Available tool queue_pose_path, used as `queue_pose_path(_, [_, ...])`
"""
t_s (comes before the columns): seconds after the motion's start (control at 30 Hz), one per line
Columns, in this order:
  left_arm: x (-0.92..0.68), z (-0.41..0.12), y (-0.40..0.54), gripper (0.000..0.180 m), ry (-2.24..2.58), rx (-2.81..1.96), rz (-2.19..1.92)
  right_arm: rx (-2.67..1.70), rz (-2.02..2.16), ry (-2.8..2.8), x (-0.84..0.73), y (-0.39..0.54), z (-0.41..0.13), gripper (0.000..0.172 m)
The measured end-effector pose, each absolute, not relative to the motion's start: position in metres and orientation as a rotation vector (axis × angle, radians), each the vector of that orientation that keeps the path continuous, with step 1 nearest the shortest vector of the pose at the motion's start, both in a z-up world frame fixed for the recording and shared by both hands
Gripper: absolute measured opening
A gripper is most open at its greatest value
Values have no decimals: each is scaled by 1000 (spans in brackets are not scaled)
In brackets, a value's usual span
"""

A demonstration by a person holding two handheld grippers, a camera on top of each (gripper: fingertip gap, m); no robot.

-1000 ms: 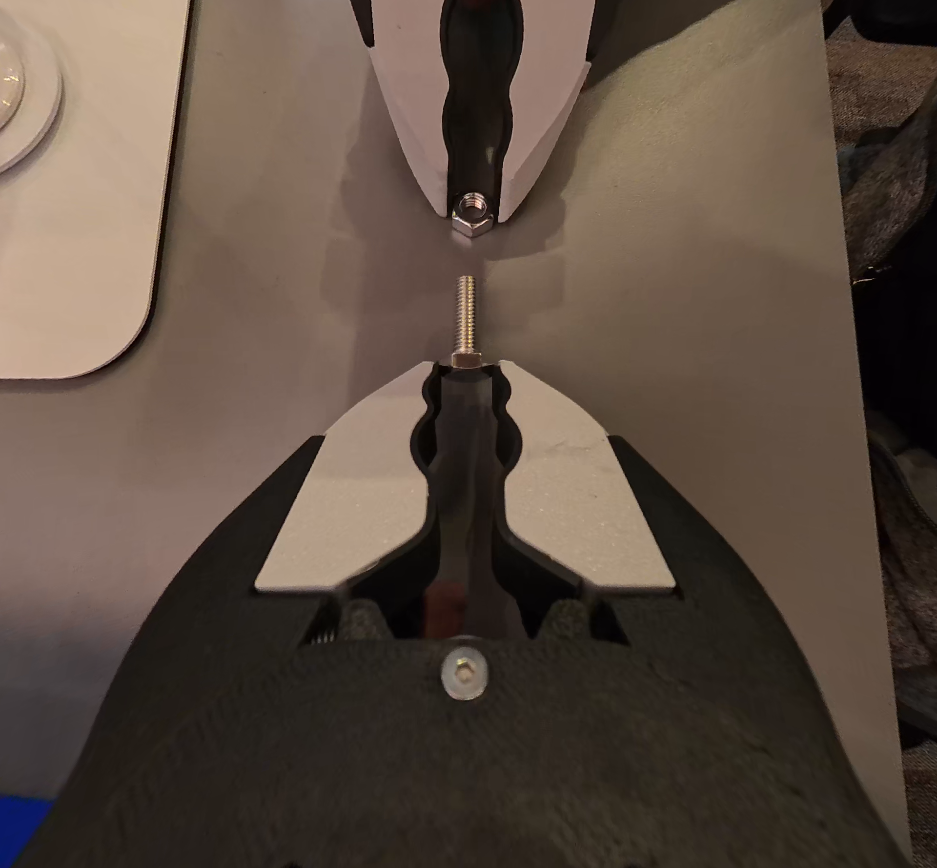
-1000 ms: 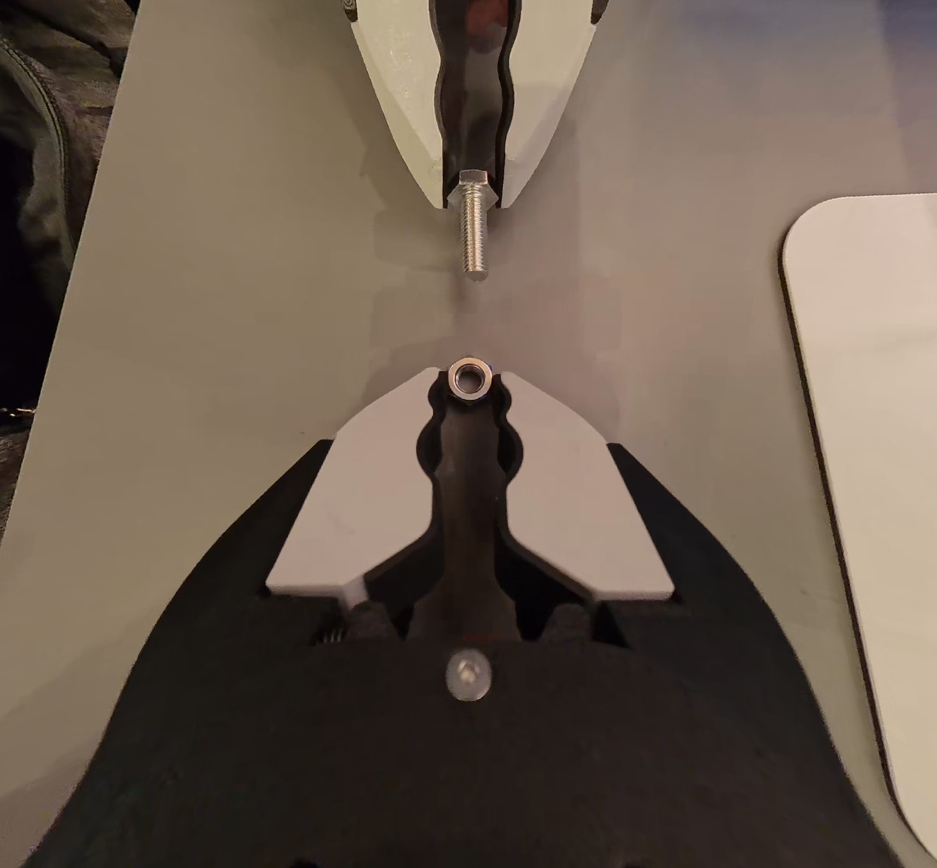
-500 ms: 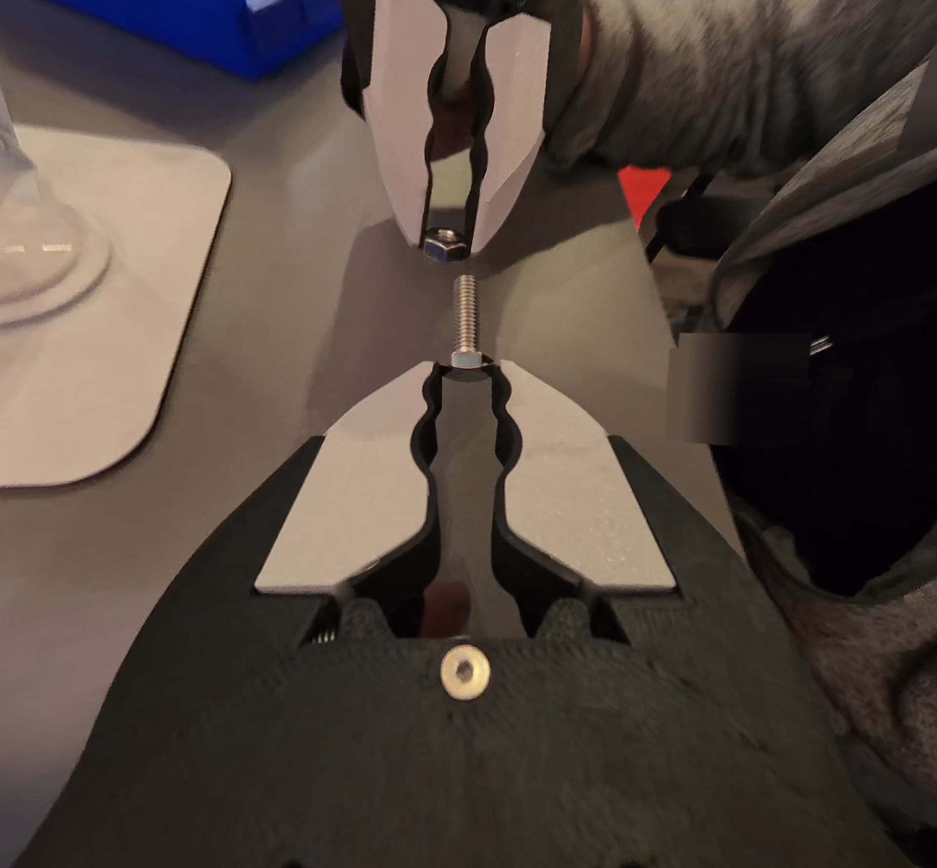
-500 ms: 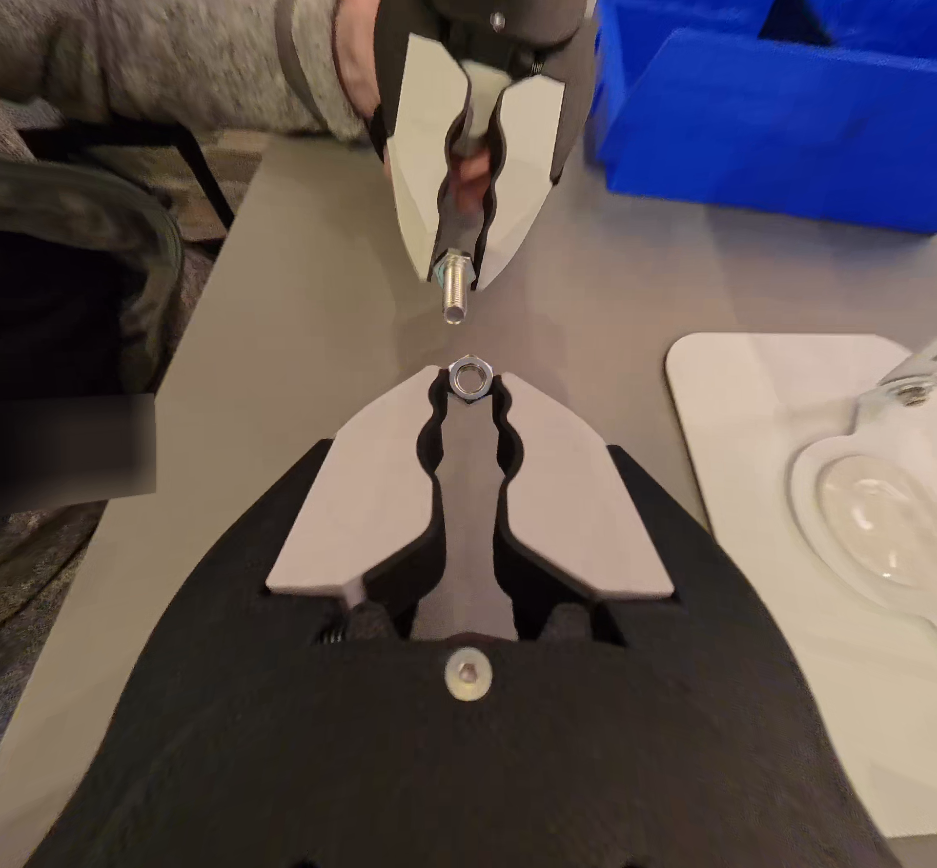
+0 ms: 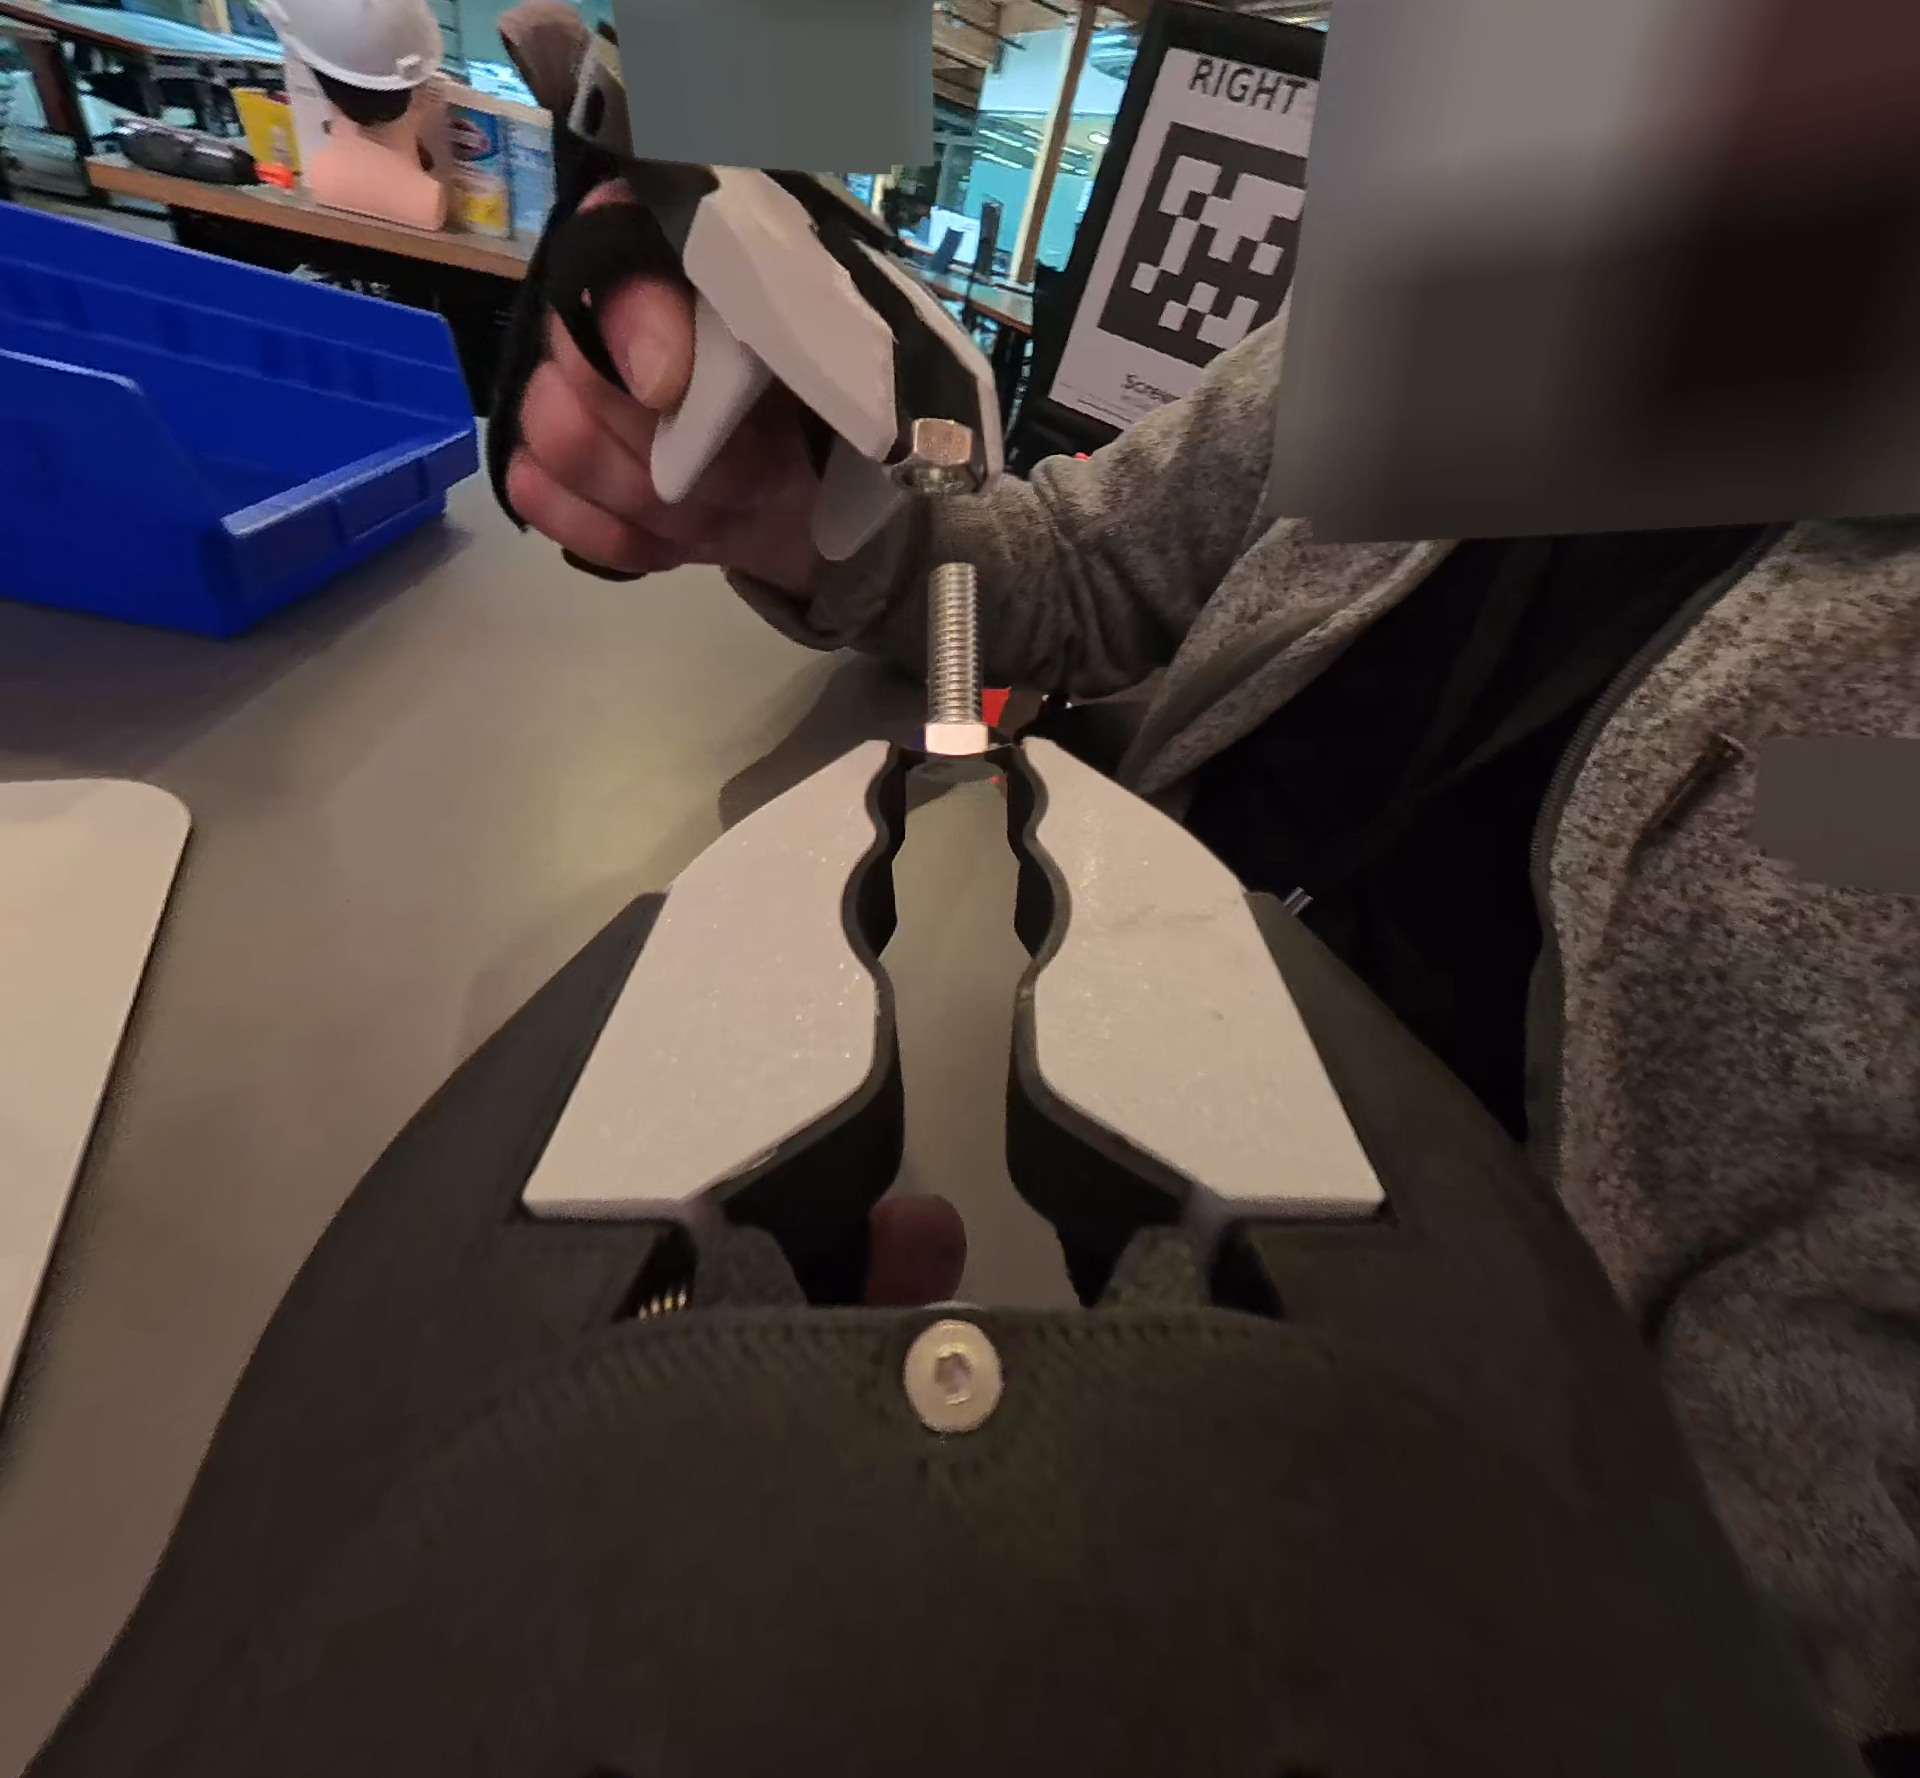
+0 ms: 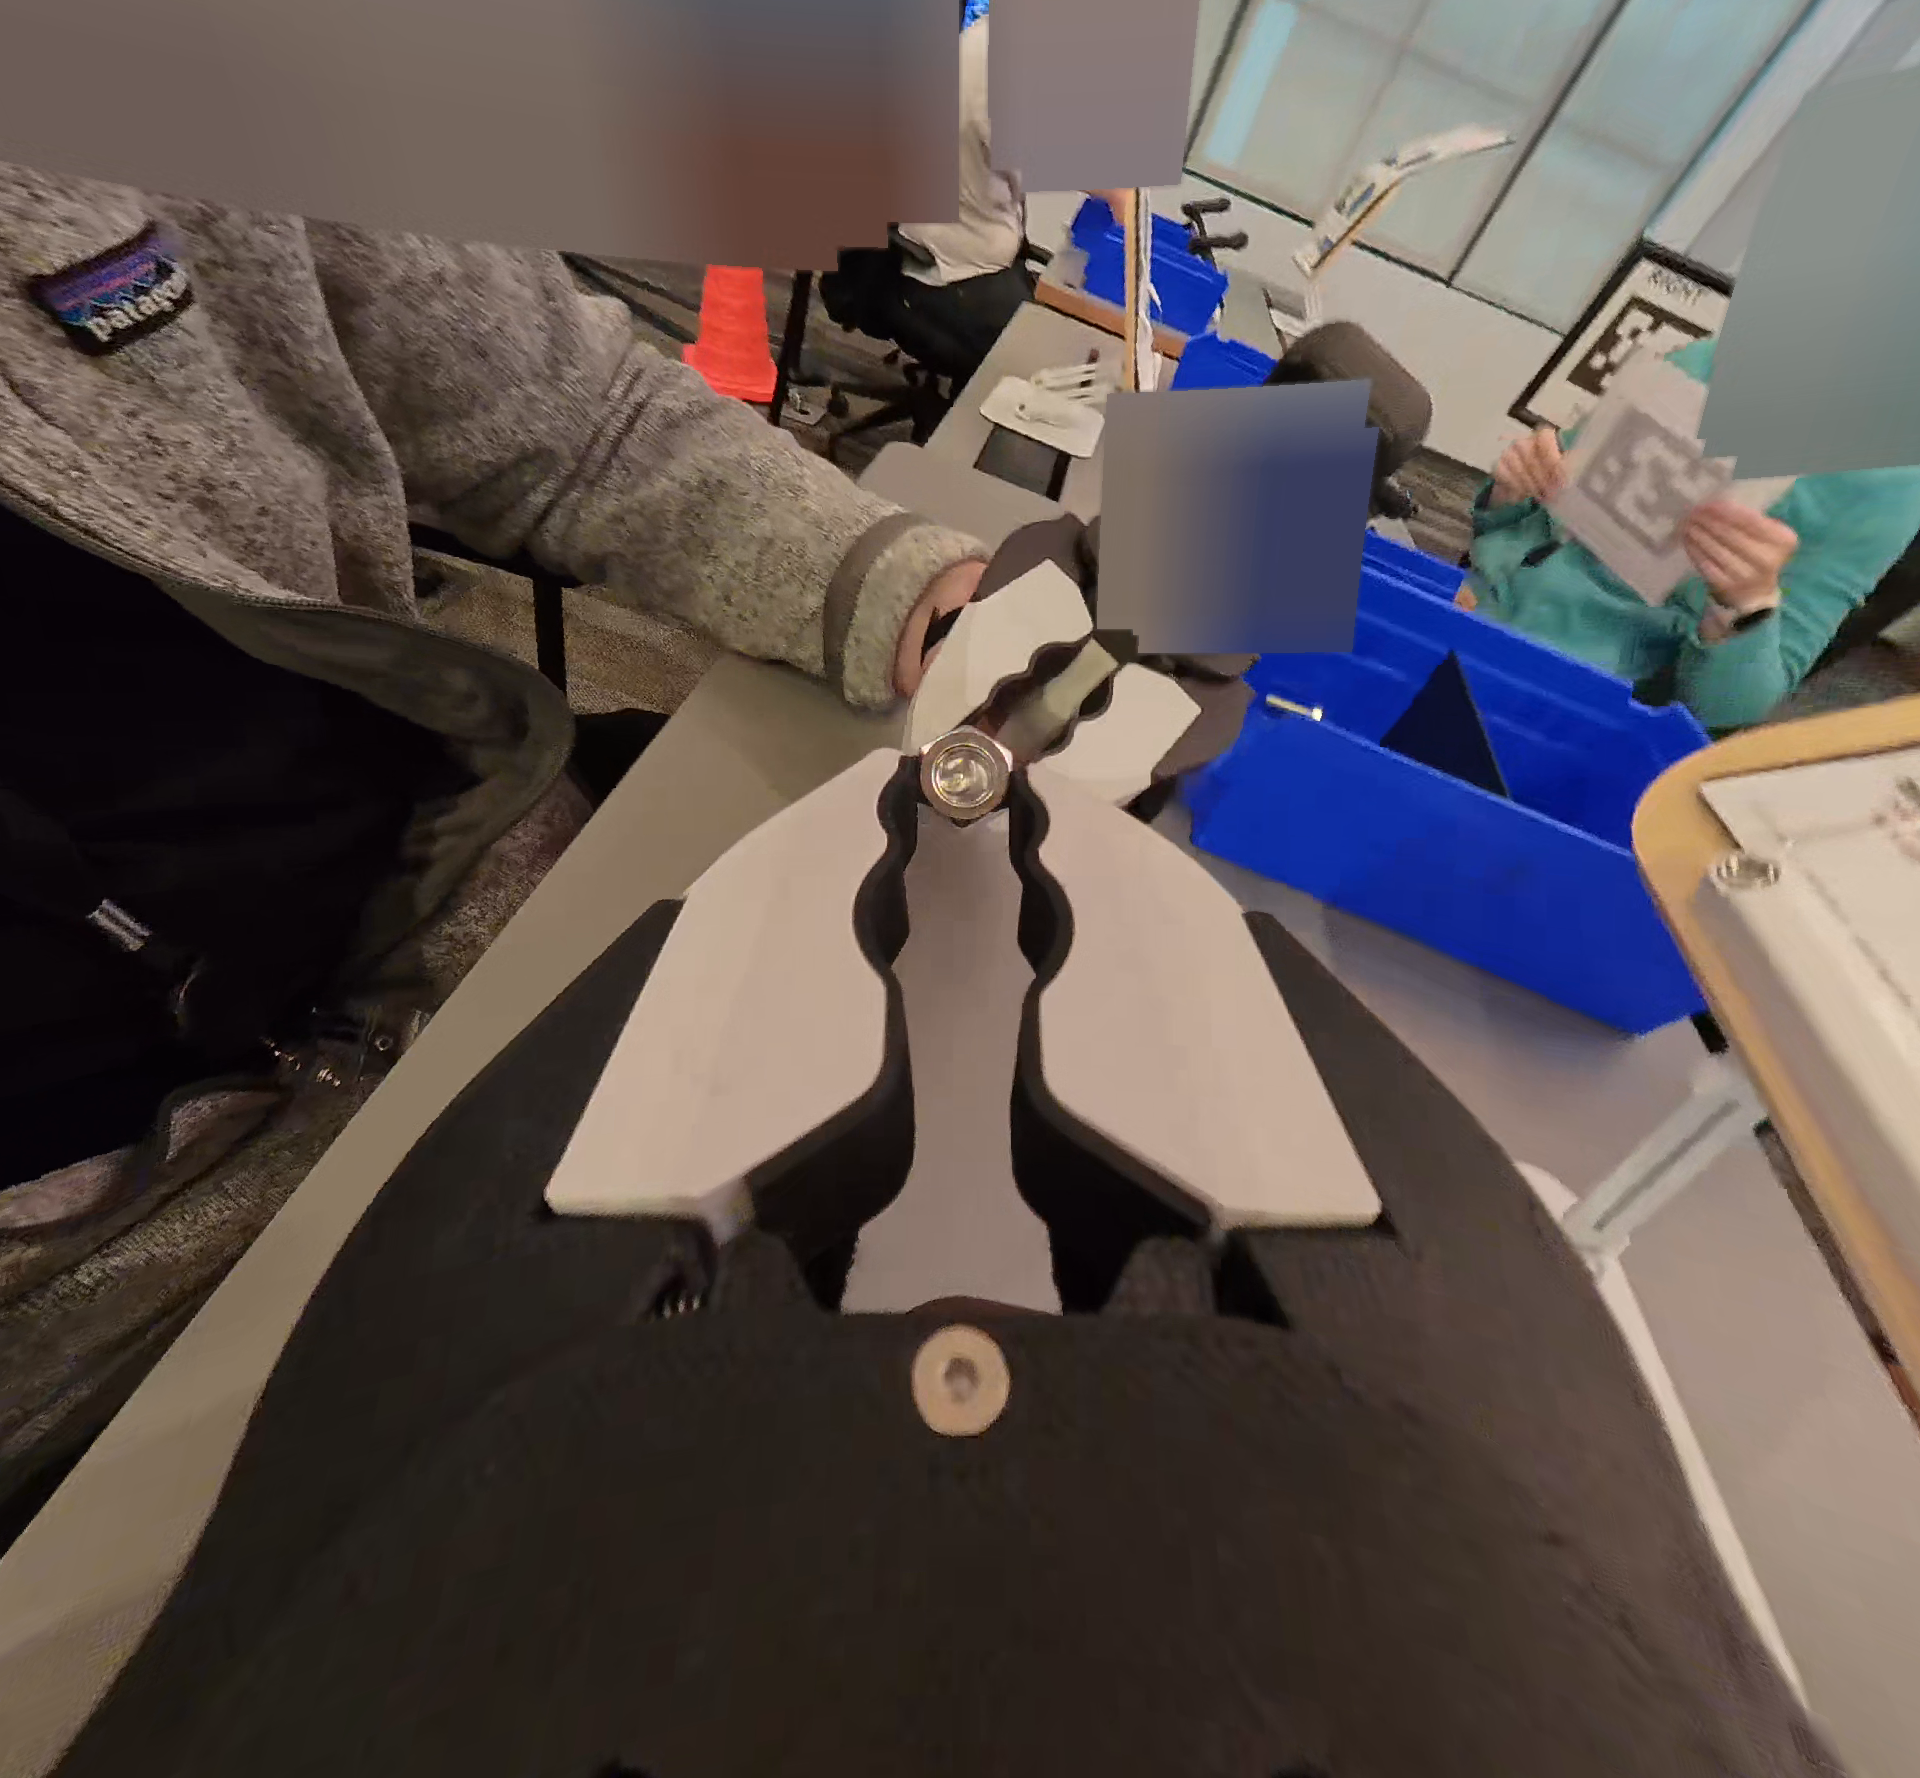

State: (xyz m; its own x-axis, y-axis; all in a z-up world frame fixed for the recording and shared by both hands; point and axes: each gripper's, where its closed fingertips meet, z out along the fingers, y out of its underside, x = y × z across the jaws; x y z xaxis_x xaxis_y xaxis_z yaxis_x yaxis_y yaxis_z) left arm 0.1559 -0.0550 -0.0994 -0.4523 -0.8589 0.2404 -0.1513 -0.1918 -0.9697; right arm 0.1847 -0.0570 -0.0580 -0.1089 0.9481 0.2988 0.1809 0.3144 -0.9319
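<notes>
Left wrist view. The left tongs (image 5: 957,752) are clenched on the hex head of a silver bolt (image 5: 953,632); the threaded shank projects forward past the fingertips, above the grey bench (image 5: 343,793). The right tongs (image 5: 940,471), held in a hand (image 5: 613,450), approach from above at a tilt and grip a silver nut (image 5: 938,461). The nut sits just beyond the shank tip, with a small gap visible between them. A blue bin (image 5: 208,481) stands well apart at the left.

Likely faults: the tilted tongs may present the nut askew, which would cross-thread or jam the start. The bolt is held by its head only, so side load at the tip could pivot it in the grip.

Right wrist view. The right tongs (image 6: 961,783) are clenched on the nut (image 6: 961,778), seen face-on at the fingertips. The bolt end shows through the bore, so the axes appear roughly aligned from here. The left tongs (image 6: 1023,720) lie directly behind, angled to the upper right. Whether thread and nut touch cannot be determined.

Likely faults: the nut is held by narrow flats and could slip or drop to the bench if pushed hard against the shank.
</notes>
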Motion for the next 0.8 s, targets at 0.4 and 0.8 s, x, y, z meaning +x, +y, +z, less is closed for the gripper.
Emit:
queue_pose_path(0.4, [160, -99, -71, 18, 1535, -1069, -1874, -970, 918, -1585, 173, -73, -62, 17])
queue_pose_path(0.8, [160, -97, -70, 18, 1517, -1045, -1865, -961, 925, -1570, 172, -72, -64, 17])
